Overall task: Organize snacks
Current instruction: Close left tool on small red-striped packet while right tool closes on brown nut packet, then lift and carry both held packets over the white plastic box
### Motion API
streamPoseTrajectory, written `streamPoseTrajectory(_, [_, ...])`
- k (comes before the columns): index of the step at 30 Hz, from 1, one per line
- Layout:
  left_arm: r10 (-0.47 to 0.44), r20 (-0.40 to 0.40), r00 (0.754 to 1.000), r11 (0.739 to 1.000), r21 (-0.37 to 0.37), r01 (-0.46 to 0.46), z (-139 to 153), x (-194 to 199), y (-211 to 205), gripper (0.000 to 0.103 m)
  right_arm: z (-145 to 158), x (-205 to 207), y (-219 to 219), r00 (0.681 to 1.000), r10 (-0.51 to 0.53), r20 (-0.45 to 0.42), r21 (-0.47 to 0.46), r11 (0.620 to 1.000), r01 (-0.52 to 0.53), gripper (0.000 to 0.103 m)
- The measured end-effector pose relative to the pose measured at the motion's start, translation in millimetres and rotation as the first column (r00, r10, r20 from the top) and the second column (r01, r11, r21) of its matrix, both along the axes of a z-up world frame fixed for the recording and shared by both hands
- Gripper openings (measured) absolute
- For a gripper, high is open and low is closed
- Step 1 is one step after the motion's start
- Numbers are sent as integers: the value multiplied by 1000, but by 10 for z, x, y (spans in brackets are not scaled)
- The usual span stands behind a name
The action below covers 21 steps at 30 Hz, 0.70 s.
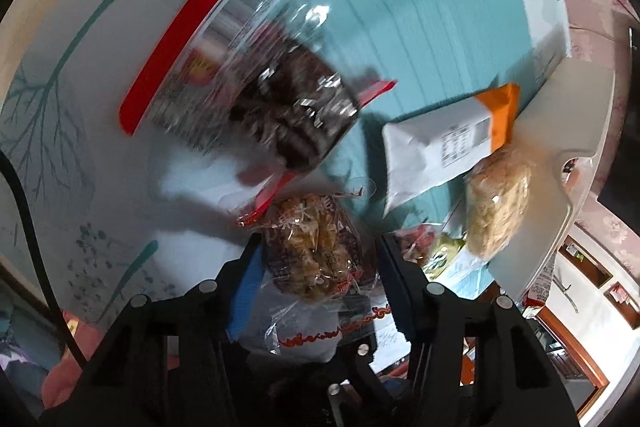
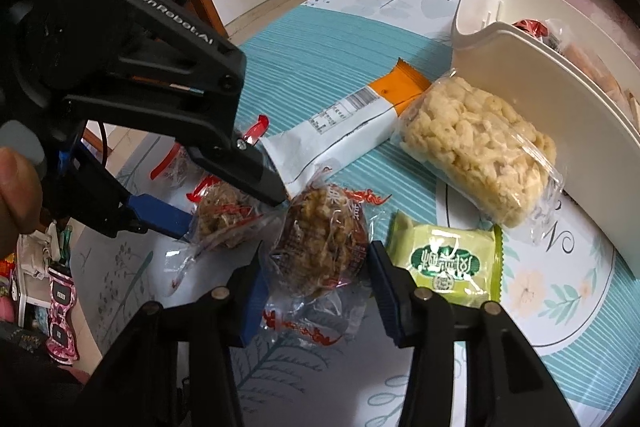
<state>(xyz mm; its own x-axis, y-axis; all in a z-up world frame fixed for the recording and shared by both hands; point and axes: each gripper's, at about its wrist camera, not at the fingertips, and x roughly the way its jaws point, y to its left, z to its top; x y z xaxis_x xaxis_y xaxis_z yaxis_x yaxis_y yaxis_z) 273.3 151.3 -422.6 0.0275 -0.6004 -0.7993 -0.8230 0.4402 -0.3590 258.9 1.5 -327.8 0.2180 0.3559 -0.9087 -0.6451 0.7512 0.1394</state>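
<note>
Two round crinkly cellophane-wrapped cakes (image 2: pixel 320 247), each gripper-clamped.

The table (image 2: pixel 320 51) wears a teal ribbed cloth with pale leaf-printed borders. On it lie a white-and-orange packet (image 2: pixel 352 123), a clear bag of puffed snacks (image 2: pixel 476 147) leaning against a white bin (image 2: pixel 532 83), a green packet (image 2: pixel 452 259) and two clear-wrapped brown cakes (image 2: pixel 320 247) (image 2: pixel 224 219).
</note>
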Motion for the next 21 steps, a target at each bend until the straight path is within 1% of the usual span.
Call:
streamPoseTrajectory(4, [-21, -1, 1000, 1000, 0, 21, 66, -23, 19, 54, 53, -25, -36, 1000, 5, -1, 11, 1000, -5, 47])
streamPoseTrajectory(8, [-59, 28, 998, 998, 11, 59, 260, 12, -6, 54, 137, -31, -92, 1000, -4, -1, 30, 1000, 4, 47])
streamPoseTrajectory(13, [-85, 102, 991, 996, 27, 82, 573, 110, -18, 54, 348, -36, -209, 1000, -13, 16, 47, 999, 12, 47])
streamPoseTrajectory(14, [-90, 113, 990, 996, 32, 87, 592, 119, -27, 54, 388, -31, -231, 1000, -14, 16, 52, 999, 13, 47])
streamPoseTrajectory(17, [-123, 168, 978, 992, 59, 115, 800, 269, -75, 54, 518, -7, -301, 999, -26, 34, 66, 998, 24, 47])
streamPoseTrajectory(19, [-132, 213, 968, 990, 82, 117, 932, 343, -69, 54, 632, 9, -383, 998, -48, 48, 82, 996, 44, 47])
streamPoseTrajectory(21, [-155, 260, 953, 985, 115, 129, 1079, 431, -99, 54, 709, 46, -456, 995, -74, 62, 92, 993, 68, 47])
